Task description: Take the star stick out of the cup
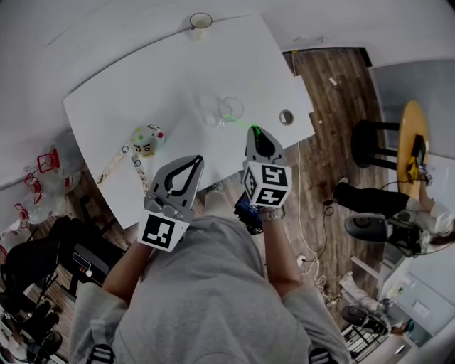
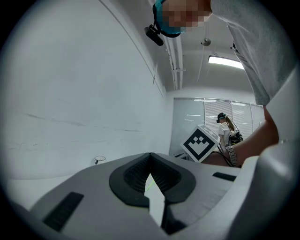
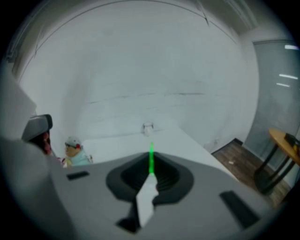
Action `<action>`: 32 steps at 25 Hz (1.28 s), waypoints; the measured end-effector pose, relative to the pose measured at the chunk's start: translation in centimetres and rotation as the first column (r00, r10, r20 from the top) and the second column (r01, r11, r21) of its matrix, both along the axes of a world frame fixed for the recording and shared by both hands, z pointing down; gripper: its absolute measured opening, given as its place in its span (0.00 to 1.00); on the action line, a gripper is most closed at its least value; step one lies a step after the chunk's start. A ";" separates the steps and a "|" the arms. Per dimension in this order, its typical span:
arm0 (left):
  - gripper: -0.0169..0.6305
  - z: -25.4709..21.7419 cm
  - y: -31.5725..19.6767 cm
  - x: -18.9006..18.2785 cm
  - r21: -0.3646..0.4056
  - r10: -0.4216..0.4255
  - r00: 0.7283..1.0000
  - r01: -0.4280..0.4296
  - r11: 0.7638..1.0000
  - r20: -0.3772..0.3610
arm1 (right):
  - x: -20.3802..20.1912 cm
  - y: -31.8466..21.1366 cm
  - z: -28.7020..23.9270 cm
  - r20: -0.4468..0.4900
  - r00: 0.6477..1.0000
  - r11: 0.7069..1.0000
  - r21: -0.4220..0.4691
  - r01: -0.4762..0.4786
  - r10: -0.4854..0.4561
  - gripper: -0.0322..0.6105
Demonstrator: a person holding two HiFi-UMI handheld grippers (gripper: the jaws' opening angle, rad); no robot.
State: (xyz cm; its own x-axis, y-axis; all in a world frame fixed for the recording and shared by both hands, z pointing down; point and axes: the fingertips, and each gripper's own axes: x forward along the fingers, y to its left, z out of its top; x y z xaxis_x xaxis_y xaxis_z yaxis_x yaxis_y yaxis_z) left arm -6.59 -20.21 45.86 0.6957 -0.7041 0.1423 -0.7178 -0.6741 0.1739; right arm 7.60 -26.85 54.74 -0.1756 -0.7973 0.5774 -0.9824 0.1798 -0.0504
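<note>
The thin green star stick [image 1: 244, 125] runs from a clear cup [image 1: 231, 109] on the white table [image 1: 142, 78] back to my right gripper [image 1: 256, 130], which is shut on its near end. In the right gripper view the stick [image 3: 151, 157] stands up from between the closed jaws of the right gripper [image 3: 151, 165]. No star shape shows, and I cannot tell whether the far end is still inside the cup. My left gripper [image 1: 197, 159] hovers over the table's near edge, shut and empty; its tips meet in the left gripper view [image 2: 150, 155].
A small glass [image 1: 200, 21] stands at the table's far edge, also in the right gripper view [image 3: 148, 127]. A toy figure [image 1: 147, 138] with a strap lies at the near left. A round hole [image 1: 286, 117] sits by the right edge. A black stool [image 1: 373, 138] and yellow table [image 1: 412, 138] stand on the floor.
</note>
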 end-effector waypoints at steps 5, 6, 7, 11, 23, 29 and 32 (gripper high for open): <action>0.07 -0.3 0.0 1.3 -0.013 -0.004 0.999 0.004 1.000 -0.032 | 1.2 0.5 -1.1 0.013 1.000 1.000 0.028 -0.011 0.011 0.12; 0.07 -0.4 0.1 1.5 -0.010 -0.004 0.999 0.003 1.000 -0.032 | 1.4 0.5 -1.3 0.022 1.000 0.999 0.032 -0.015 0.015 0.12; 0.07 -0.5 0.1 1.9 -0.009 -0.003 1.000 0.002 1.000 -0.029 | 1.7 0.6 -1.5 0.033 0.999 0.999 0.036 -0.020 0.018 0.12; 0.07 -0.6 0.8 3.1 0.001 -0.002 1.000 0.002 1.000 -0.017 | 2.9 1.1 -2.6 0.068 0.998 0.998 0.067 -0.023 0.018 0.12; 0.07 -1.1 3.2 5.5 0.030 -0.097 0.995 0.097 0.995 0.009 | 5.5 3.0 -5.5 0.178 0.982 0.988 0.148 0.031 -0.057 0.12; 0.07 -1.9 4.6 6.3 0.060 -0.153 0.988 0.152 0.987 0.020 | 6.3 3.7 -6.9 0.214 0.971 0.980 0.187 0.066 -0.106 0.12; 0.07 -2.3 5.4 6.4 0.072 -0.185 0.982 0.183 0.981 0.022 | 6.5 4.2 -7.6 0.227 0.965 0.974 0.209 0.082 -0.130 0.12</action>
